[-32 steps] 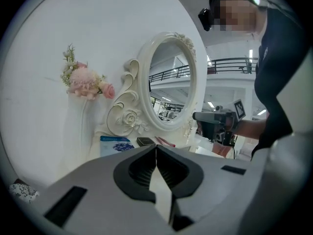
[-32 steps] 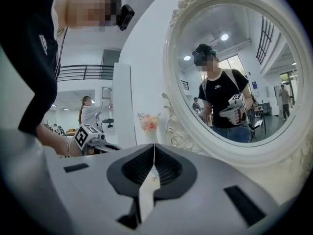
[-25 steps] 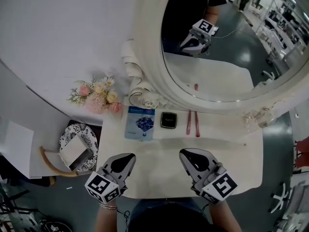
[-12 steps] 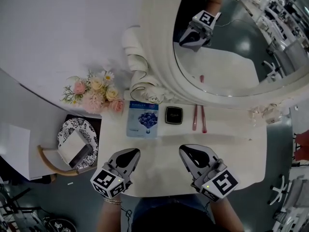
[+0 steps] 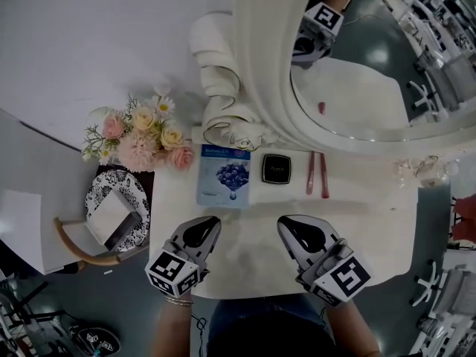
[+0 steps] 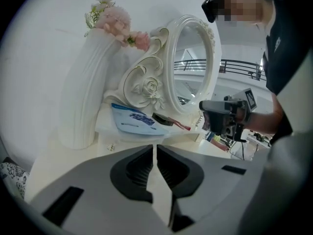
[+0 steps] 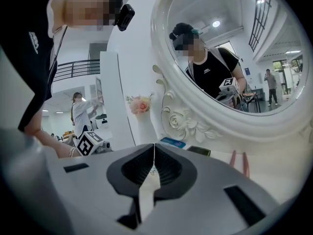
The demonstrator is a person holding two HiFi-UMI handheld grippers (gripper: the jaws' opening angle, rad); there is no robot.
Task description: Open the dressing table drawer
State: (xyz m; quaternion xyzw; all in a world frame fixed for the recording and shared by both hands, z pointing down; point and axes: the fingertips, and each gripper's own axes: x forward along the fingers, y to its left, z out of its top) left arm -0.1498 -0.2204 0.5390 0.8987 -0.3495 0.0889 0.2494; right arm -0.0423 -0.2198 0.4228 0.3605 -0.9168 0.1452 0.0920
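Hovering over the dressing table near its front edge, your left gripper and right gripper are both closed and empty. The drawer, unseen, likely lies below that edge, equally near both.

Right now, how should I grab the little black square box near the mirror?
Probably take the black compact by its left and right edges, coming down from above. It lies flat and low, its far edge close to the mirror frame, with gaps either side.
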